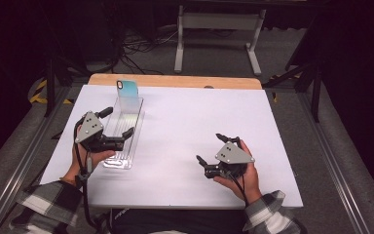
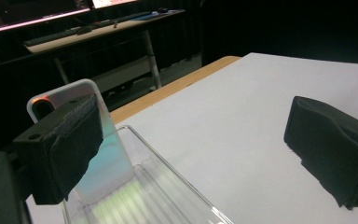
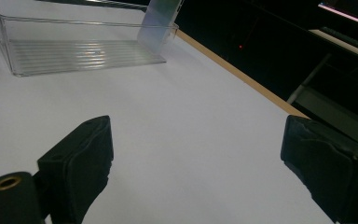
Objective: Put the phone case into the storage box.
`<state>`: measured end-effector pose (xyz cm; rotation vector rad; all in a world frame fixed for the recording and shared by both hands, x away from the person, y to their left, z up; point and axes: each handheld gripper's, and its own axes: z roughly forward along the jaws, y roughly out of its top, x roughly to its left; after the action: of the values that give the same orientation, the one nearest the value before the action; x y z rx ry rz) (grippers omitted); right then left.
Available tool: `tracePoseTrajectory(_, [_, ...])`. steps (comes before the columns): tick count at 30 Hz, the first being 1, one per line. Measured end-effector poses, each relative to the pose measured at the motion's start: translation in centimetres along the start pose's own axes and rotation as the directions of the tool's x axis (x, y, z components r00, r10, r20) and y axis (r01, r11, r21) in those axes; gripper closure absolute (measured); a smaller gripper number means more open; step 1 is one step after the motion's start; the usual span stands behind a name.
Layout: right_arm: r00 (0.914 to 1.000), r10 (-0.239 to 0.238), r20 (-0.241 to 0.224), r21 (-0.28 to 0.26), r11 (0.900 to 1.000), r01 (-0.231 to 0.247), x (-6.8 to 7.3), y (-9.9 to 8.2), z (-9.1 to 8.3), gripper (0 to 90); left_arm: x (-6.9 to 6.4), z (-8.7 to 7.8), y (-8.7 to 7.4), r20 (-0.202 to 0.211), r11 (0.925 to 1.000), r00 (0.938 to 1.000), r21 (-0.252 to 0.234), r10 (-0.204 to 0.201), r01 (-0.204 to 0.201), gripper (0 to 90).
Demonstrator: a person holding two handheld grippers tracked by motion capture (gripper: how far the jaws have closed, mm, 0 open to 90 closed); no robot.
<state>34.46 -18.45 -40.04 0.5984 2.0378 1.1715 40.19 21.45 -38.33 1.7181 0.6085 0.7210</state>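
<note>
Phone case propped upright in the clear tray's far end.
We hold our left gripper wide open over the tray, our right gripper wide open, both empty.

A white table frame and cables occupy the grey floor.

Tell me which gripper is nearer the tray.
The left gripper: its open jaws reach over the clear tray holding the upright phone case. The right gripper, also open, hovers over bare table.
</note>
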Motion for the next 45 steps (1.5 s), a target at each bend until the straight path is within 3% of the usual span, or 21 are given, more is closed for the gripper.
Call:
tracePoseTrajectory(15, [0.9999,-0.012,0.003,0.001,0.9999,0.012,0.0,0.0,0.0,9.9,-1.5,-0.6,0.3,0.043,0.9992,0.9987,-0.03,0.029,-0.027,4.8])
tracePoseTrajectory(35, [0.9995,-0.028,-0.013,0.004,0.9996,0.028,0.7,0.4,-0.1,9.9,-3.0,-1.8,0.4,0.099,0.9979,0.9943,-0.057,0.038,-0.032,4.3])
tracePoseTrajectory(36, [0.9995,-0.03,-0.013,0.0,0.9996,0.03,0.7,0.4,-0.1,9.9,-3.3,-1.9,0.4,0.097,0.9972,0.9937,-0.055,0.057,-0.052,3.9])
tracePoseTrajectory(45, [0.9996,-0.021,-0.017,-0.002,0.9998,0.021,0.7,0.3,-0.2,9.9,-4.1,-2.0,0.0,0.113,0.996,0.9905,-0.052,0.078,-0.072,3.6])
